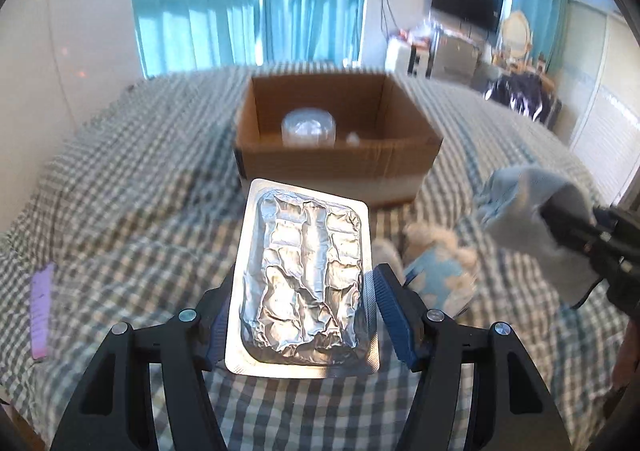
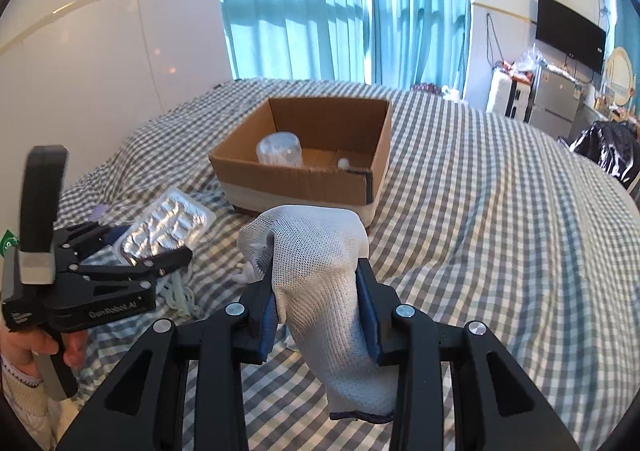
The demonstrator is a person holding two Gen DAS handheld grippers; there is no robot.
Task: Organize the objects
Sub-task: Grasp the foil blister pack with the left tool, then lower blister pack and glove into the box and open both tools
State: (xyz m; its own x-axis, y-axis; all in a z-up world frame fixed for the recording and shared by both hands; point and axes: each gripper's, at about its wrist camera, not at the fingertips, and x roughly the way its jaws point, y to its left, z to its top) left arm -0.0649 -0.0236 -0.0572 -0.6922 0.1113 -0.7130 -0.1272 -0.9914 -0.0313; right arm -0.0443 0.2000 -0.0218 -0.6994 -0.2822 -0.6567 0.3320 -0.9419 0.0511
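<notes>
Readable text: one brand mark only

White lettering "GenRobot.AI" runs along the black side of the left tool body, seen from the right wrist view. A smaller white label sits at that body's rear end, too blurred to read. Nothing else carries legible writing.

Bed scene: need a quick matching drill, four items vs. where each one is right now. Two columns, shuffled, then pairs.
Items:
1. foil blister pack
2. white knit glove
3. clear plastic container
4. purple strip

Places:
A. inside the cardboard box
B. between the fingers of the right gripper
C. lying on the checked bedspread
D. between the fingers of the left gripper

Pairs: 1-D, 2-B, 3-A, 4-C
</notes>
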